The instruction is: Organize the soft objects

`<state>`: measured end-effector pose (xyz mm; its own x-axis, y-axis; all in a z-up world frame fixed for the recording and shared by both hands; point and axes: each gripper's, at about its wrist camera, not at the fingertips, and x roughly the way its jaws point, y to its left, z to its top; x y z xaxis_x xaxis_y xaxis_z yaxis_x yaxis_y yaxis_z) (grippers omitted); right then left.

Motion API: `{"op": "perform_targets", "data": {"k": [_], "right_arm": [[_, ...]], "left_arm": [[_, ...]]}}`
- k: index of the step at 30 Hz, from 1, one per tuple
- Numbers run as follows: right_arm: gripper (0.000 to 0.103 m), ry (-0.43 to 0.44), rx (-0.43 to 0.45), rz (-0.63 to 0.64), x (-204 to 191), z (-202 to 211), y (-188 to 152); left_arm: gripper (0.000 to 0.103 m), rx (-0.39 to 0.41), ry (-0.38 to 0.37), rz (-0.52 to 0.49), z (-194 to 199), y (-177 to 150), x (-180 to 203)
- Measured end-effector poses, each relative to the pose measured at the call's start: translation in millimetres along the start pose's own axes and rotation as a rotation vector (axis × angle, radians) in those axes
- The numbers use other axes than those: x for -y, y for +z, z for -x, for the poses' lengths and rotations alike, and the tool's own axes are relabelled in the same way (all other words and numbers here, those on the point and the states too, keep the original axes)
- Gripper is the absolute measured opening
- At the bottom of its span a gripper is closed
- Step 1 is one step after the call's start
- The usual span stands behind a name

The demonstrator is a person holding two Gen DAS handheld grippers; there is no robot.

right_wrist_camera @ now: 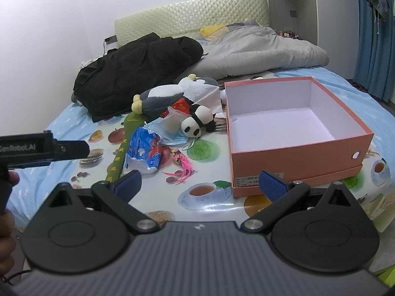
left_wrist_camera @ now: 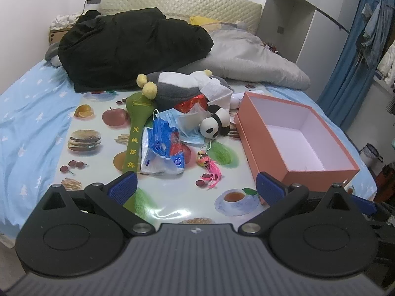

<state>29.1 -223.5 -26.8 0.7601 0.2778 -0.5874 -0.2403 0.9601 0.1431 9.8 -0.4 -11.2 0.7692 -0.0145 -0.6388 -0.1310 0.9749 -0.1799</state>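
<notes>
A pile of soft things lies on a food-print mat [left_wrist_camera: 172, 192] on the bed: a grey and white plush penguin [left_wrist_camera: 177, 86] [right_wrist_camera: 160, 97], a small panda plush [left_wrist_camera: 216, 123] [right_wrist_camera: 197, 122], a green stick-shaped cushion [left_wrist_camera: 135, 128] [right_wrist_camera: 123, 145], a blue tissue pack [left_wrist_camera: 164, 148] [right_wrist_camera: 144, 153], a face mask [left_wrist_camera: 172, 118] and a pink tasselled charm [left_wrist_camera: 209, 170] [right_wrist_camera: 181, 165]. An open, empty salmon box [left_wrist_camera: 293, 133] [right_wrist_camera: 291, 128] stands to the right. My left gripper [left_wrist_camera: 196, 187] and right gripper [right_wrist_camera: 200, 183] are open and empty, short of the pile.
A black jacket [left_wrist_camera: 128, 46] and grey duvet [left_wrist_camera: 249, 56] lie behind the pile. The beige headboard [left_wrist_camera: 182, 2] and a white wardrobe [left_wrist_camera: 303, 19] stand at the back. Blue curtains [left_wrist_camera: 353, 74] hang at the right. The left gripper's body [right_wrist_camera: 42, 148] shows at the right wrist view's left edge.
</notes>
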Motion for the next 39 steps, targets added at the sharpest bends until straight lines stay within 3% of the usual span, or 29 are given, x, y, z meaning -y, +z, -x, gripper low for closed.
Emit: {"op": "perform_targets", "data": {"k": [18,36,39], "right_arm": [[0.103,0.002,-0.051,-0.011,1,-21,-11],[0.103,0.077,-0.075,0.032,-24,-87,-3],[0.096,0.086,-0.078,0.052,-31,-99,-2]], "left_arm": [[0.103,-0.052,-0.019,0.003,-20,-7,-13],[0.103,-0.066,-0.004,0.025,-97,11,-56],[0.103,-0.075,0.003,0.025,-110,14,-64]]}}
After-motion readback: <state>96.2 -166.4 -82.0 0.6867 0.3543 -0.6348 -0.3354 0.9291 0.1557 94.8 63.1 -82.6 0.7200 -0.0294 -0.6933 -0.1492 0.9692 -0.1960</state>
